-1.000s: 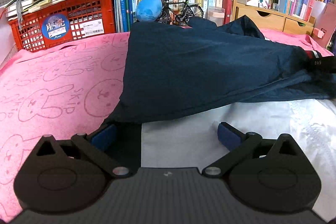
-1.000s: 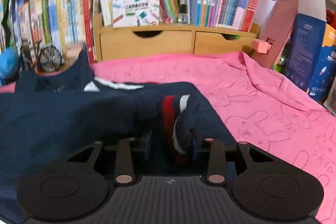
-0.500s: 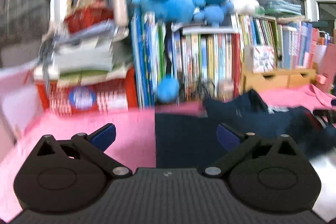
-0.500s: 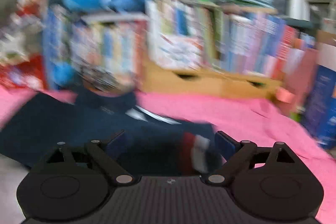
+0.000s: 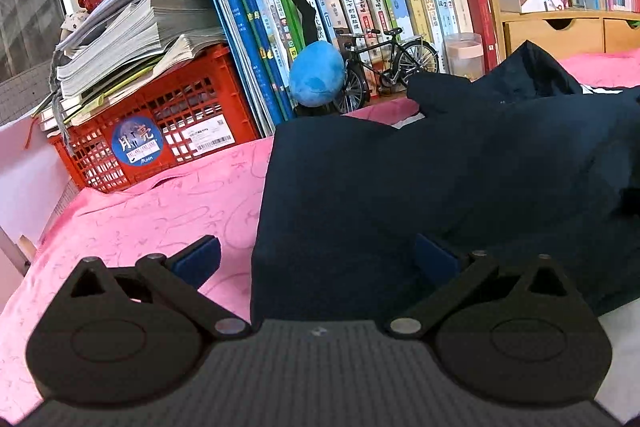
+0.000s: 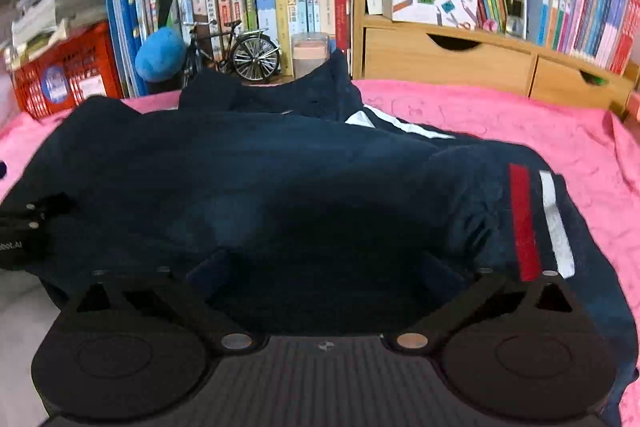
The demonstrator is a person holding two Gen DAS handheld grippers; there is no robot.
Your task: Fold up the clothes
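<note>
A dark navy garment lies folded over on the pink rabbit-print cloth. In the right wrist view the garment shows a sleeve cuff with a red and a white stripe at the right. My left gripper is open and empty over the garment's left edge. My right gripper is open and empty just above the garment's near part. The left gripper's body shows at the left edge of the right wrist view.
A red crate with stacked papers stands at the back left. Books, a blue plush ball, a model bicycle and a wooden drawer unit line the back. White fabric lies at the near right.
My right gripper let go of the striped cuff and opened. Both grippers lifted, swung and came back down over the garment. The garment now lies folded further left.
</note>
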